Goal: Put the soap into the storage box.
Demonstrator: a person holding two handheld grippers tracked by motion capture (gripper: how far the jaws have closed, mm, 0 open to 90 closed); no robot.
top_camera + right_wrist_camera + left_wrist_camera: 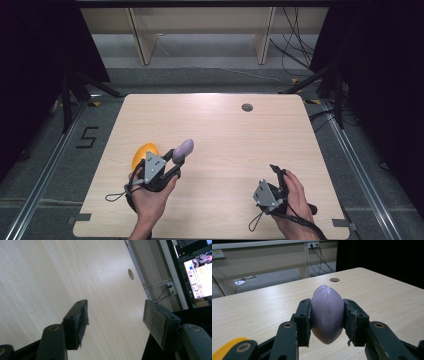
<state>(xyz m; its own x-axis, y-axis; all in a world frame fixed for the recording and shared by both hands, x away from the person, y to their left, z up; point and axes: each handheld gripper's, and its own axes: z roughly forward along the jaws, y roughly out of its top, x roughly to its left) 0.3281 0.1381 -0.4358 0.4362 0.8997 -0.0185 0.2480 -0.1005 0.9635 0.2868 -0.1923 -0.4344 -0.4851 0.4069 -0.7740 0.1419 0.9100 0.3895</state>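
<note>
Two grippers: I see both over the table point(225, 130).
Left gripper point(327, 320): clamped on the purple egg-shaped object point(327, 315), just beside an orange object point(144, 153).
Right gripper point(117, 322): jaws wide apart, holding nothing.

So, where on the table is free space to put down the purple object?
Bare wood spans between the left gripper holding the purple object and the open right gripper, and up to the cable hole. It is crowded only by the yellow object.

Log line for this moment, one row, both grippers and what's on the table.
left gripper: shut on purple object, lifted | right gripper: open, empty | yellow object: on table beside left hand
</note>
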